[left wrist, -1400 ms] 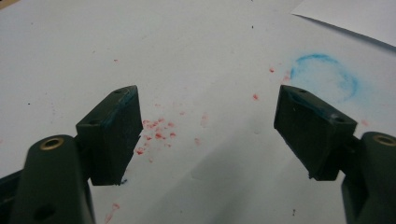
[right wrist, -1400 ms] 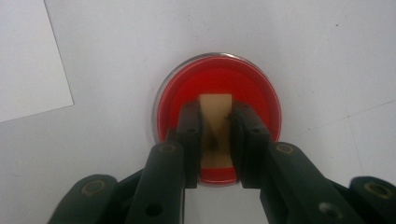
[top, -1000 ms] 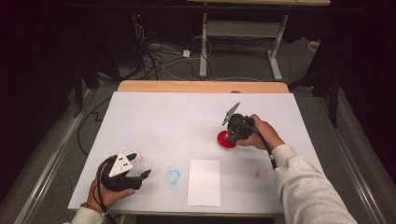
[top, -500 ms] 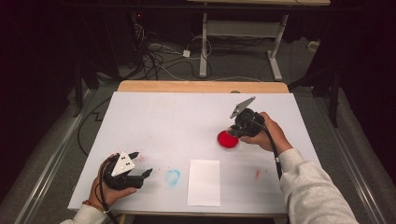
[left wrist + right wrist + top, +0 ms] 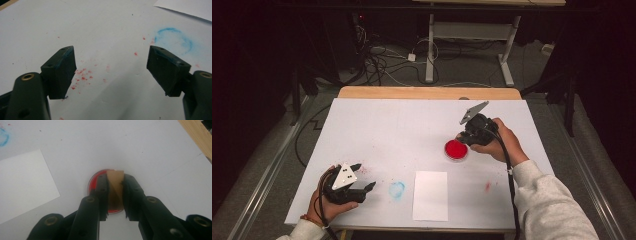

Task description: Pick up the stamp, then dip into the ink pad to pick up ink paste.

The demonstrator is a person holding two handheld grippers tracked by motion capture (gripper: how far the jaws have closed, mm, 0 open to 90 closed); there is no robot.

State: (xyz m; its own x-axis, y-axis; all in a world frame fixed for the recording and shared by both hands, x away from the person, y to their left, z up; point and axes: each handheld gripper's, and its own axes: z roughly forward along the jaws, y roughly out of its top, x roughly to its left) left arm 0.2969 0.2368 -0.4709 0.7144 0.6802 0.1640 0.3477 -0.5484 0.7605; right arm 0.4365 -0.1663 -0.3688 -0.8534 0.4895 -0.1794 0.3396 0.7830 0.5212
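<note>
Step in hand, as I judge it: inking a stamp. My right gripper [image 5: 115, 195] has its jaws pinched narrow on a small tan wooden block [image 5: 115, 187], most likely a stamp, held upright between the pads. In the right gripper view the block hangs directly over a shallow round dish of red ink [image 5: 94, 182]. Whether the block's lower face is touching the red or just clear of it I cannot tell; the jaws hide that edge.

In the high view the right gripper [image 5: 464, 141] sits at the far right of the table, with the red dish [image 5: 456, 149] just beside and under its tips.

Container: the dish holds one even red fill across its whole face, nothing else in it, rim flat on the white table cover [image 5: 387, 130].

My left gripper [image 5: 111, 67] has its jaws standing wide with nothing between them, parked low at the near left corner over a scatter of red flecks [image 5: 81, 75]. A blue ring print [image 5: 173, 41] lies near it on the cover.

Next move, my estimate: carry the block across to the blank white sheet of paper [image 5: 430, 195] at the near edge, keep the inked face level, and press straight down without sliding. The left jaws could steady the sheet.
</note>
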